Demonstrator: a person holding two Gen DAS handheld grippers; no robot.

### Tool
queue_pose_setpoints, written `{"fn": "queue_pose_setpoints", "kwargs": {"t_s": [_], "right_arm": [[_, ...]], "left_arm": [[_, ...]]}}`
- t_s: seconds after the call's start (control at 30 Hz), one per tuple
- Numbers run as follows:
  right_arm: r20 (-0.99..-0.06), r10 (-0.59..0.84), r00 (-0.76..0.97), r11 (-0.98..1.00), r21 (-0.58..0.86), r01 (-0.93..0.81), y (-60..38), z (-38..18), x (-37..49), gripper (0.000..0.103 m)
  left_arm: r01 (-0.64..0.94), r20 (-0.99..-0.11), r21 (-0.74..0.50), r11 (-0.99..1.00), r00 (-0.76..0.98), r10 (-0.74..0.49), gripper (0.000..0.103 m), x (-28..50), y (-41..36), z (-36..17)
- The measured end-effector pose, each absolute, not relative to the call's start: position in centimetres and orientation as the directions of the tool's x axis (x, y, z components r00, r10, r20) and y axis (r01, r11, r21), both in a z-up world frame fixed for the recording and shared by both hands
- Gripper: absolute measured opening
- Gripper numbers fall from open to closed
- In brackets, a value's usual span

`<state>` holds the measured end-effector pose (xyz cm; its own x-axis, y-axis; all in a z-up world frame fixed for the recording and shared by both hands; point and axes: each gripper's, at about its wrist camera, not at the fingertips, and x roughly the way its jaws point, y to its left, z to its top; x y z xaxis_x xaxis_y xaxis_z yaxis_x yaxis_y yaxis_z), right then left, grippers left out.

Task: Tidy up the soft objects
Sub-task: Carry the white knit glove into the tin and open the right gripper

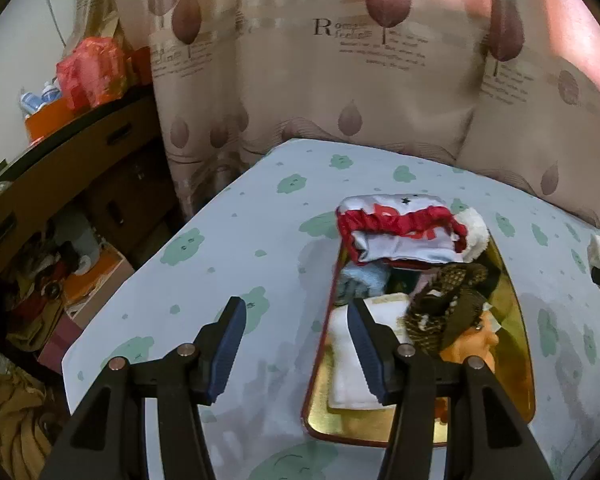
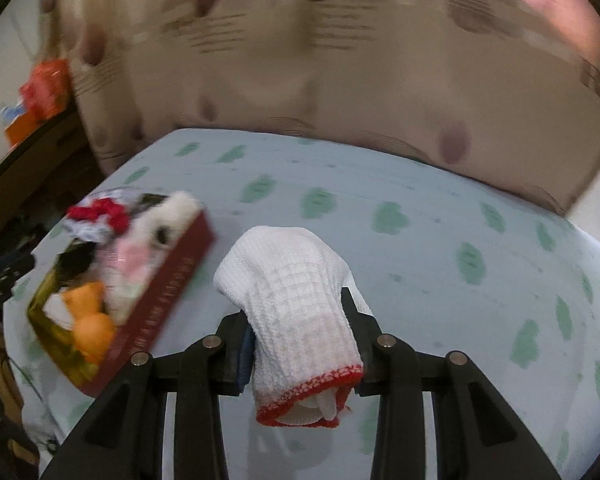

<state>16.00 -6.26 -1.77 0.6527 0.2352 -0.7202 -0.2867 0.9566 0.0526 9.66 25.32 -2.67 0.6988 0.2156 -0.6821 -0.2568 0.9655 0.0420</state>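
We are gripping the white cloth (image 2: pixel 296 304) in the right gripper (image 2: pixel 300 340) — the box (image 2: pixel 168 280) lying to its left, nearer our open, empty left gripper (image 1: pixel 296 344).

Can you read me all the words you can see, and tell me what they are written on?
"R": large letter on the curtain; the words after it and the small lines below are too blurred to read.
Red letters on the white and red cloth in the tin: folded, unreadable.
Lettering on the tin's red side: too blurred.
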Motion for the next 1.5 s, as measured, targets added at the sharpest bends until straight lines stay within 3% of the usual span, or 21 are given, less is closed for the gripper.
{"fn": "queue_pose_setpoints", "kwargs": {"t_s": [0.53, 1.17, 1.3, 1.5], "right_arm": [[-0.745, 0.348, 0.568, 0.888, 0.069, -0.455, 7.1, -3.3, 17.3, 0.034], [-0.765, 0.345, 0.544, 0.881, 0.065, -0.468, 11.6, -5.0, 18.6, 0.037], [-0.765, 0.343, 0.545, 0.882, 0.064, -0.467, 11.6, -5.0, 18.5, 0.040], [-0.764, 0.349, 0.543, 0.889, 0.086, -0.449, 11.1, -5.0, 18.1, 0.053]], "left_arm": [[-0.330, -0.708, 0.007, 0.944, 0.665, 0.237, 0.054, 9.9, 27.6, -3.1], [-0.378, -0.703, -0.002, 0.926, 0.659, 0.268, 0.054, 9.7, 28.3, -2.9], [-0.378, -0.701, 0.000, 0.926, 0.660, 0.269, 0.054, 9.7, 28.3, -2.9], [-0.369, -0.694, 0.006, 0.929, 0.667, 0.270, 0.054, 9.6, 28.1, -2.6]]}}
